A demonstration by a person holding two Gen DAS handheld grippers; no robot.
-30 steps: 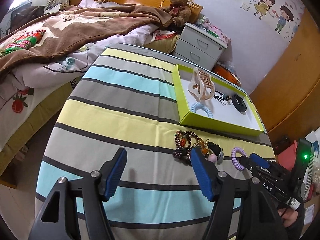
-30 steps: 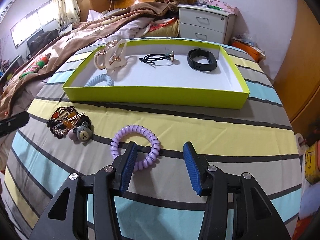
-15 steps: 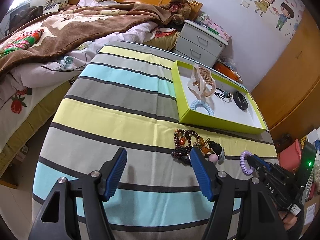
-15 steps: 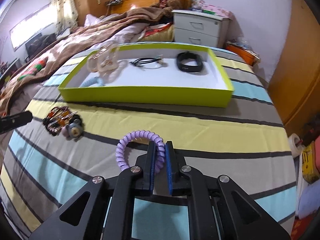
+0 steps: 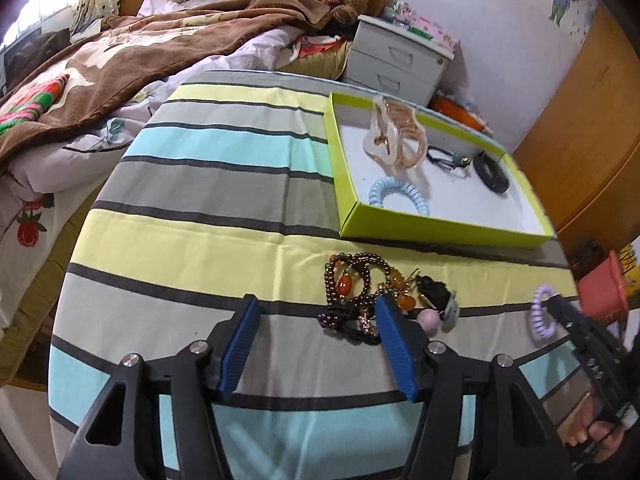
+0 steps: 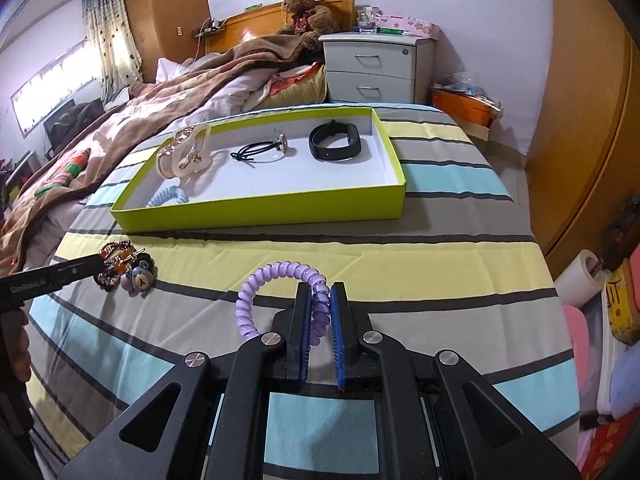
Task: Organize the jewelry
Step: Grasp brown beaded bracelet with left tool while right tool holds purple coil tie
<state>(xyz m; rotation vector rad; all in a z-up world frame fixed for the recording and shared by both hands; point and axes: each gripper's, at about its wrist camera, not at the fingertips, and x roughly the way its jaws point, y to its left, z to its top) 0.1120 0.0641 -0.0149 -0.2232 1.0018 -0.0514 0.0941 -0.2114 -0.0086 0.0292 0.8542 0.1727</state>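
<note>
with the right gripper (image 6: pixel 320 312) clenched on the purple coil hair tie (image 6: pixel 280 280), lifted clear of the striped cloth (image 6: pixel 440 264), carry it high over the green tray's (image 6: pixel 256 212) near wall to bare floor right of the blue coil tie (image 6: pixel 170 196), while the left gripper (image 5: pixel 316 344) waits released near the bead pile (image 5: pixel 360 292).

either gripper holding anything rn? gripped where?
The right gripper is shut on the purple coil hair tie, pinching the right side of its loop between the pads. The left gripper is open and holds nothing, beside the bead bracelets.
</note>
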